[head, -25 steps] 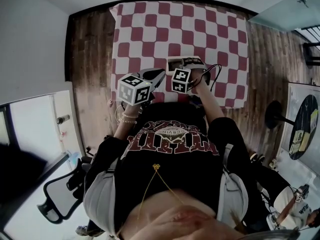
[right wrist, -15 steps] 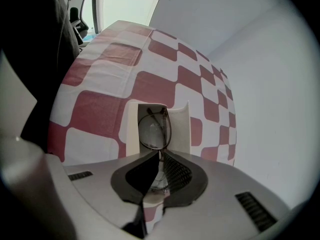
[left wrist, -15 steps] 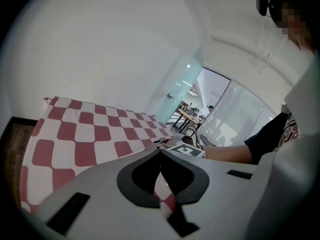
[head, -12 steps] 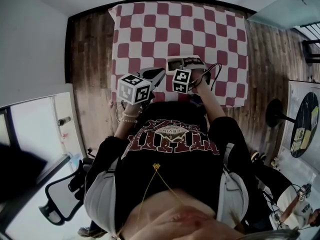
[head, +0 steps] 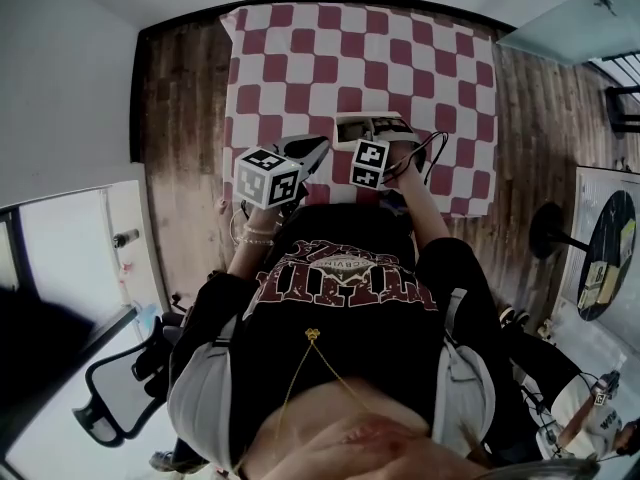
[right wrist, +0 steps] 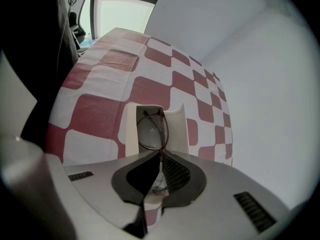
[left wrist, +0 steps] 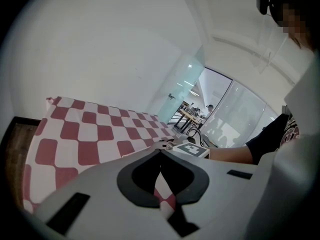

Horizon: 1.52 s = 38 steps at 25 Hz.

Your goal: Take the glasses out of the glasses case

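The white glasses case (right wrist: 178, 128) lies open on the red-and-white checked tablecloth (head: 350, 48), near the table's front edge (head: 349, 120). The brown-rimmed glasses (right wrist: 150, 131) stand on edge over the case, one lens ahead of the jaws and the other showing behind them. My right gripper (right wrist: 160, 153) is shut on the frame between the lenses; in the head view it (head: 386, 139) sits right at the case. My left gripper (left wrist: 160, 151) is shut on nothing and hovers just left of the case (head: 317, 148).
A black cable (head: 436, 146) loops off the right gripper over the cloth. Wooden floor (head: 185, 118) borders the table on both sides. An office chair (head: 120, 393) stands at the lower left. The far cloth carries nothing.
The right gripper has shifted slightly to the right over the case. The left gripper has stayed where it was.
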Each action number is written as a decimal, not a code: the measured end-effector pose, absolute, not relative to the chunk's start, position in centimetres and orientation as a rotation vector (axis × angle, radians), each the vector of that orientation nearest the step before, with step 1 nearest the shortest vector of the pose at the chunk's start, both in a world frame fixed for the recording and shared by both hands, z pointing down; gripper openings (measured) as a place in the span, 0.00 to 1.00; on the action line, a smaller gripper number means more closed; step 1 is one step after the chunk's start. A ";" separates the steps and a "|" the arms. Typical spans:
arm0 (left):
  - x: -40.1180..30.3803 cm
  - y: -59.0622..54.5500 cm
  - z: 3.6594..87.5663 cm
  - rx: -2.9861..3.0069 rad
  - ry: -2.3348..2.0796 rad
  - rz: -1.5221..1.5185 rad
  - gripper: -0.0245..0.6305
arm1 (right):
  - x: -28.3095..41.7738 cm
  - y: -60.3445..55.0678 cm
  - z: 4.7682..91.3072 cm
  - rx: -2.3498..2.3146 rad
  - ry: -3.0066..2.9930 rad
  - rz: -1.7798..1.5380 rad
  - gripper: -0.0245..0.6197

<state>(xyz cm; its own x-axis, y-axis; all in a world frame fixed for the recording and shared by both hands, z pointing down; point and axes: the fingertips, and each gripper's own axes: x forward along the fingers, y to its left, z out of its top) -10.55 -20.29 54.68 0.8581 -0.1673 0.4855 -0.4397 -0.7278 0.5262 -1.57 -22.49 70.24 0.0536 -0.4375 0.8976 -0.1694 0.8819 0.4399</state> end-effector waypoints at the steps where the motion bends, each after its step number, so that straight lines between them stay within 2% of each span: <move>1: -10.6 -20.3 54.7 2.369 -0.440 0.541 0.04 | -1.5 -22.5 70.2 0.503 -1.525 -0.215 0.09; 38: -9.0 -19.3 56.2 2.352 -0.446 0.623 0.04 | -0.5 -22.7 67.6 0.555 -1.570 -0.213 0.09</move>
<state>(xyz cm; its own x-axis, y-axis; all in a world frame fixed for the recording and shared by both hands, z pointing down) -9.04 -19.29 56.20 0.8290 -0.1499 0.5387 -0.4616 -0.7273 0.5079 -0.54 -22.66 67.57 0.0135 -0.4686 0.8833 -0.2168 0.8610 0.4601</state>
